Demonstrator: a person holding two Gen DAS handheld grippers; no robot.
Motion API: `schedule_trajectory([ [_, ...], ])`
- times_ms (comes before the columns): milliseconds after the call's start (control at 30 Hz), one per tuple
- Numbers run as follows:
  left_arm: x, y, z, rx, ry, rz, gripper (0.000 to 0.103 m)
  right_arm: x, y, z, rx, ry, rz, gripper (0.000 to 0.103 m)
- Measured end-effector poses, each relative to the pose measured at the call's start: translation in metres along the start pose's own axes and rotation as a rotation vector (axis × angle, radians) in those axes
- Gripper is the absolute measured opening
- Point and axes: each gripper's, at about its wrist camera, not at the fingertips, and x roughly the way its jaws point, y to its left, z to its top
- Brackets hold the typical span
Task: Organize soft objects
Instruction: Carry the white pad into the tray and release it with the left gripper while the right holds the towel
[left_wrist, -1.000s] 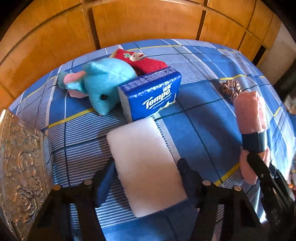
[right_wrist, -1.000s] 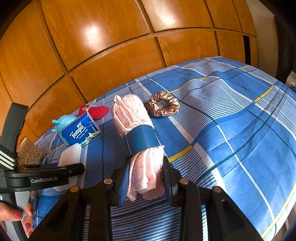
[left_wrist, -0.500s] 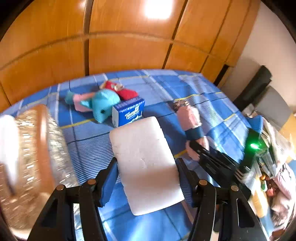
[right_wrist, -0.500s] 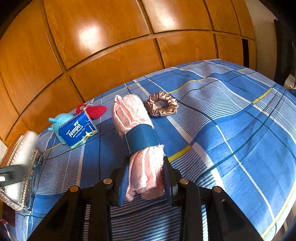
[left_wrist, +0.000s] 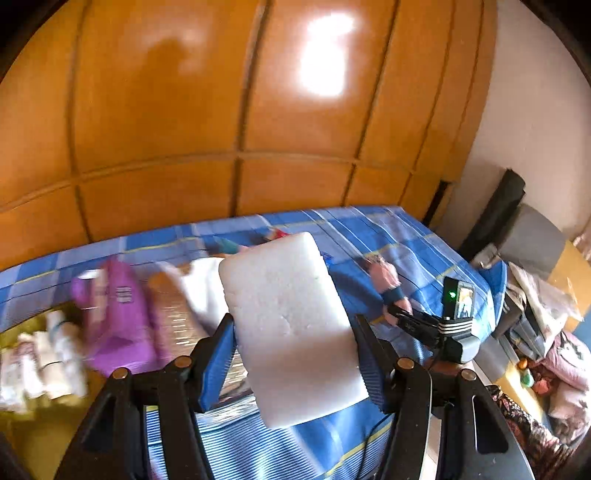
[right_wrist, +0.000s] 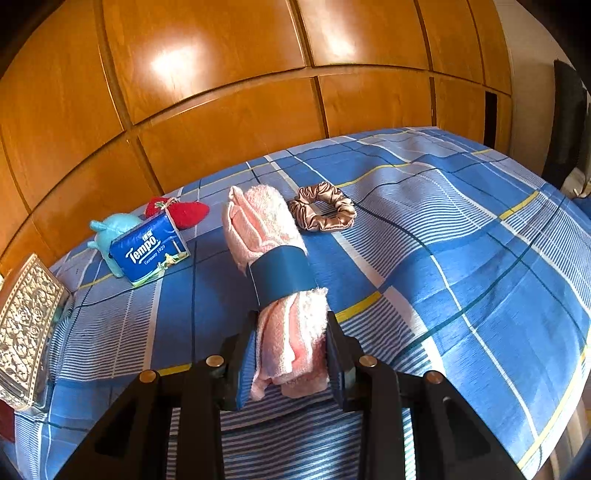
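Observation:
My left gripper (left_wrist: 293, 354) is shut on a white sponge block (left_wrist: 288, 325) and holds it in the air above the bed. My right gripper (right_wrist: 290, 354) is shut on the near end of a rolled pink towel (right_wrist: 273, 266) with a blue band, which lies on the blue checked bedspread (right_wrist: 461, 258). The towel also shows in the left wrist view (left_wrist: 388, 280). A blue Tempo tissue pack (right_wrist: 149, 251), a light blue plush (right_wrist: 110, 232), a red plush (right_wrist: 181, 212) and a brown satin scrunchie (right_wrist: 323, 206) lie beyond it.
An embossed silver box (right_wrist: 26, 328) stands at the bed's left edge. In the blurred left wrist view, a purple item (left_wrist: 118, 317) and pale rolled things (left_wrist: 40, 365) lie at the left. A wooden panelled wall (right_wrist: 221, 92) backs the bed. Clutter (left_wrist: 546, 332) sits at the right.
My left gripper has lifted the white sponge off the bedspread and swung up and left with it. My right gripper has stayed shut on the pink towel.

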Motion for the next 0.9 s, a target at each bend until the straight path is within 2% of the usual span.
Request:
schedule_trajectory([
  [133, -0.029, 0.047, -0.009, -0.057, -0.022, 0.062, 0.062, -0.002, 0.004, 0.000, -0.023, -0.004, -0.033, 0.032],
  [300, -0.051, 0.115, -0.033, -0.140, -0.004, 0.176, 0.062, -0.003, 0.012, 0.000, -0.069, -0.008, -0.083, 0.032],
  [367, -0.054, 0.147, -0.047, -0.175, 0.026, 0.239, 0.062, -0.002, 0.012, 0.000, -0.074, -0.006, -0.089, 0.032],
  [567, -0.056, 0.223, -0.092, -0.272, 0.136, 0.354, 0.062, -0.003, 0.014, 0.006, -0.054, 0.015, -0.108, 0.031],
  [800, -0.053, 0.271, -0.135, -0.352, 0.227, 0.405, 0.063, -0.021, 0.023, 0.021, 0.083, -0.011, -0.056, 0.030],
  [900, -0.050, 0.287, -0.149, -0.360, 0.282, 0.437, 0.063, -0.046, 0.044, 0.026, 0.063, -0.059, -0.021, 0.030],
])
